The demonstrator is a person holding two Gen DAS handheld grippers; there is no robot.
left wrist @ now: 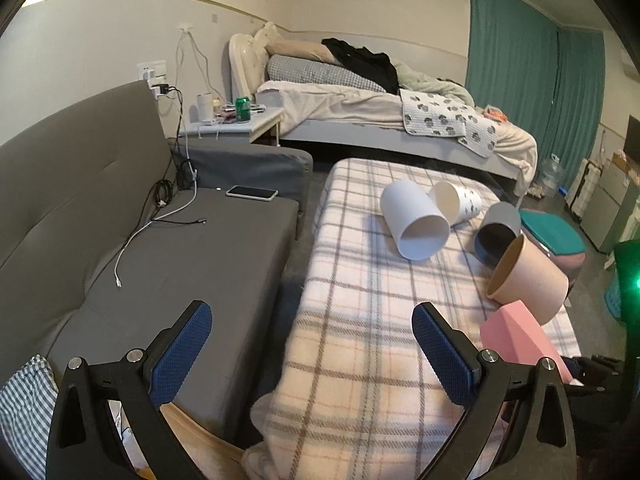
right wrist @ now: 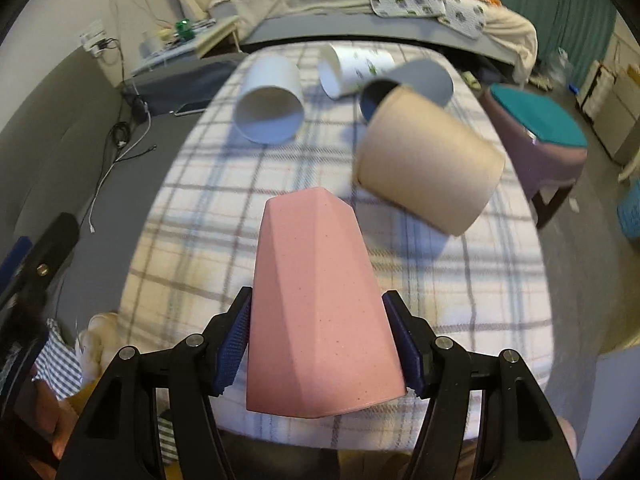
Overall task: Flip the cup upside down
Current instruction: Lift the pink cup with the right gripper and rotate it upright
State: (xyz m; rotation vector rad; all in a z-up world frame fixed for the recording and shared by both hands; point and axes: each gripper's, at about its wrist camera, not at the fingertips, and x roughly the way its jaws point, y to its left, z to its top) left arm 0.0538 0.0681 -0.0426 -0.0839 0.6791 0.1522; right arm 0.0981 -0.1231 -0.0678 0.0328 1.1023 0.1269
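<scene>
My right gripper (right wrist: 318, 346) is shut on a pink faceted cup (right wrist: 312, 304), held above the near part of the plaid-covered table (right wrist: 192, 216), its narrow closed base pointing away from me. The cup also shows in the left wrist view (left wrist: 516, 336). My left gripper (left wrist: 312, 344) is open and empty over the table's near left edge. A beige cup (right wrist: 432, 164) lies on its side just beyond the pink one. A white cup (right wrist: 270, 102), a printed white cup (right wrist: 356, 66) and a grey cup (right wrist: 416, 80) lie on their sides farther back.
A grey sofa (left wrist: 160, 260) with a phone (left wrist: 252, 193) and cables is left of the table. A bed (left wrist: 380, 108) stands behind. A teal-topped stool (right wrist: 540, 128) is at the table's right. A nightstand with a green can (left wrist: 242, 109) is at the back left.
</scene>
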